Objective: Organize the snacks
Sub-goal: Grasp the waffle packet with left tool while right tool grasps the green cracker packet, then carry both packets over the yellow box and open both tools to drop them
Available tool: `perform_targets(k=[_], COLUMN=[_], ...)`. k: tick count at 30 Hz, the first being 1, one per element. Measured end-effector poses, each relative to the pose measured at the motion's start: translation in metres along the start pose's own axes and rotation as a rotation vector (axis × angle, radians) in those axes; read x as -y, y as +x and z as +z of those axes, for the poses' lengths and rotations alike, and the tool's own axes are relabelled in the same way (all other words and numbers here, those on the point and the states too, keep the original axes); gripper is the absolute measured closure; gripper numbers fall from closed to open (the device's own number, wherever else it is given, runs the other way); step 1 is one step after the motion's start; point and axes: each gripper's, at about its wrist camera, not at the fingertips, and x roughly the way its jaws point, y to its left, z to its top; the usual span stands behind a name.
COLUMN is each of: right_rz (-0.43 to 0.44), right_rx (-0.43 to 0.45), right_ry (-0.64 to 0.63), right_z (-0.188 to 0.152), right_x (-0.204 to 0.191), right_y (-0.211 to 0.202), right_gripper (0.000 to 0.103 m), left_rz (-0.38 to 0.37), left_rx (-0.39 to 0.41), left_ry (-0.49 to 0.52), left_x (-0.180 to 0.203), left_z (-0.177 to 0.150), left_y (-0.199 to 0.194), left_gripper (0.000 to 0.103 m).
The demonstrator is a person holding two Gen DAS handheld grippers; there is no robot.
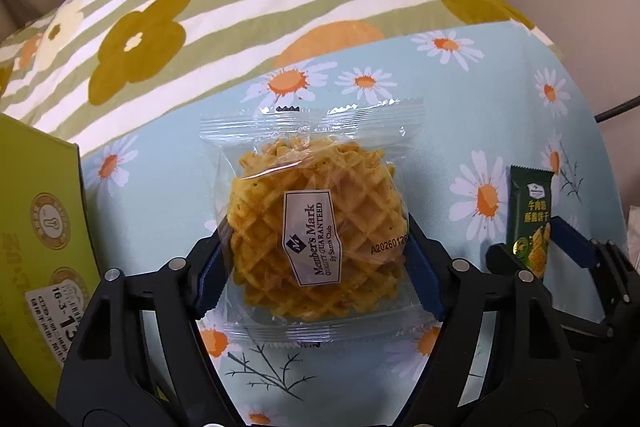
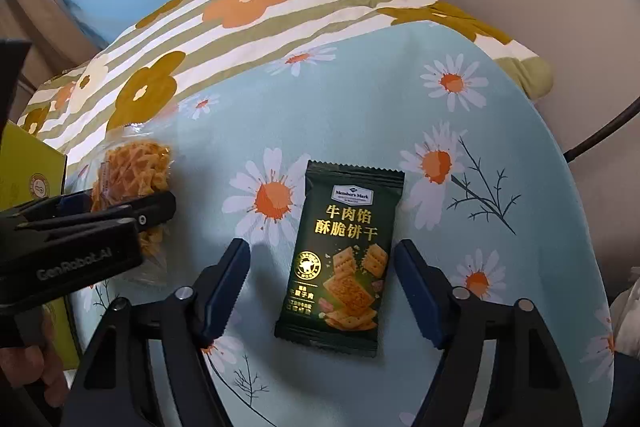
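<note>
The left claw (image 1: 316,263) pressed its blue pads against both sides of the clear waffle packet (image 1: 310,227), gripping it; the right claw (image 2: 322,291) stood open astride the dark green biscuit packet (image 2: 344,263), pads apart from it; both packets lay on the daisy-print cloth (image 2: 360,107), near a green box (image 1: 36,227).

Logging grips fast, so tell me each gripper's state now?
Left gripper: closed on the waffle cookie pack.
Right gripper: open around the beef cracker packet.
</note>
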Motion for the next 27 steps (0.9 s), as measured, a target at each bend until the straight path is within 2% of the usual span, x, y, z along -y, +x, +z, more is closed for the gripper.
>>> perform_targets(k=[3, 5, 7, 8, 16, 21, 27], right_rz=[-0.019, -0.040, -0.054, -0.055, 0.016, 0.041, 0.099], right_rx=[0.017, 0.029, 0.045, 0.051, 0.085, 0.146, 0.180], right_ry=[-0.013, -0.039, -0.063, -0.068, -0.047, -0.053, -0.110], right_z=[-0.002, -0.003, -0.004, -0.004, -0.002, 0.001, 0.005], right_x=[-0.003, -0.007, -0.008, -0.008, 0.002, 0.007, 0.007], right_y=[0.001, 0.002, 0.001, 0.000, -0.017, -0.049, -0.095], right_gripper=[0.034, 0.041, 0.058, 0.062, 0.063, 0.063, 0.063], left_rz=[-0.009, -0.003, 0.001, 0.001, -0.006, -0.009, -0.029], left_rx=[0.009, 0.016, 0.020, 0.022, 0.072, 0.122, 0.202], left_ry=[-0.012, -0.010, -0.012, -0.015, -0.029, -0.021, -0.037], left_x=[-0.002, -0.003, -0.004, -0.004, -0.001, 0.007, 0.016], left_z=[0.000, -0.001, -0.002, -0.002, -0.005, -0.007, -0.011], left_y=[-0.006, -0.010, -0.013, -0.015, -0.043, -0.070, -0.118], left_gripper=[0.029, 0.029, 0.029, 0.029, 0.029, 0.029, 0.029])
